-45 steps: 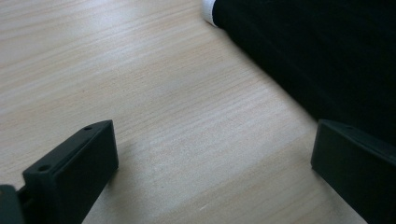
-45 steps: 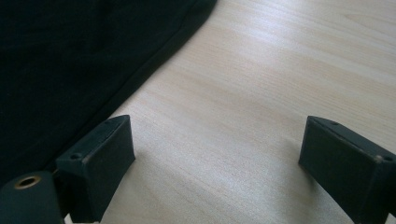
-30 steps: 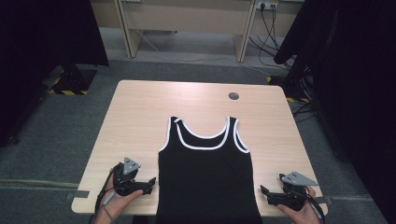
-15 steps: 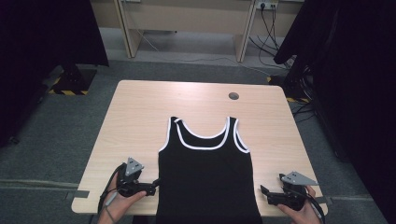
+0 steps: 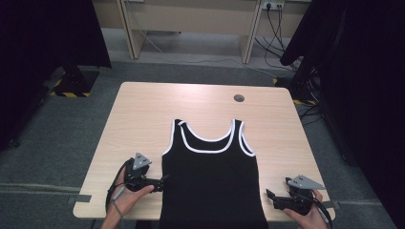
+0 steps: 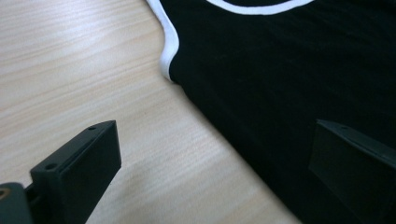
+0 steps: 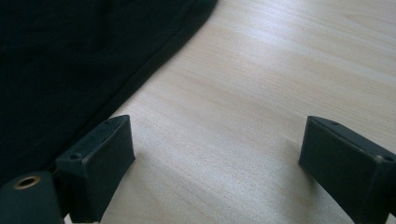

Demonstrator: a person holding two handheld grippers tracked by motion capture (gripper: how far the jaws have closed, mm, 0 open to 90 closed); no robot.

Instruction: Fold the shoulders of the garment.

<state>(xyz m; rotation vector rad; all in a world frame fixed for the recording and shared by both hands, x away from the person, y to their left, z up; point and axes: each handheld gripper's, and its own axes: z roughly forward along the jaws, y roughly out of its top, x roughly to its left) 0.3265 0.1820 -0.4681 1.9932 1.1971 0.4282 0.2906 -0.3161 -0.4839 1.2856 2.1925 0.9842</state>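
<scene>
A black tank top (image 5: 210, 181) with white trim lies flat on the light wooden table (image 5: 143, 109), its hem hanging over the near edge. My left gripper (image 5: 162, 181) is open at the top's left side edge; in the left gripper view one jaw sits over bare wood and the other over the black cloth (image 6: 280, 84). My right gripper (image 5: 270, 196) is open just right of the top's lower side edge, jaws wide above bare wood, the dark fabric (image 7: 70, 56) beside its left jaw.
A round cable hole (image 5: 239, 98) sits at the table's far right. Dark curtains hang on both sides, and desk legs and cables stand on the grey floor behind the table. The table's near edge runs just below both hands.
My left gripper has edged right, reaching the top's left side edge. The right gripper has stayed nearly still.
</scene>
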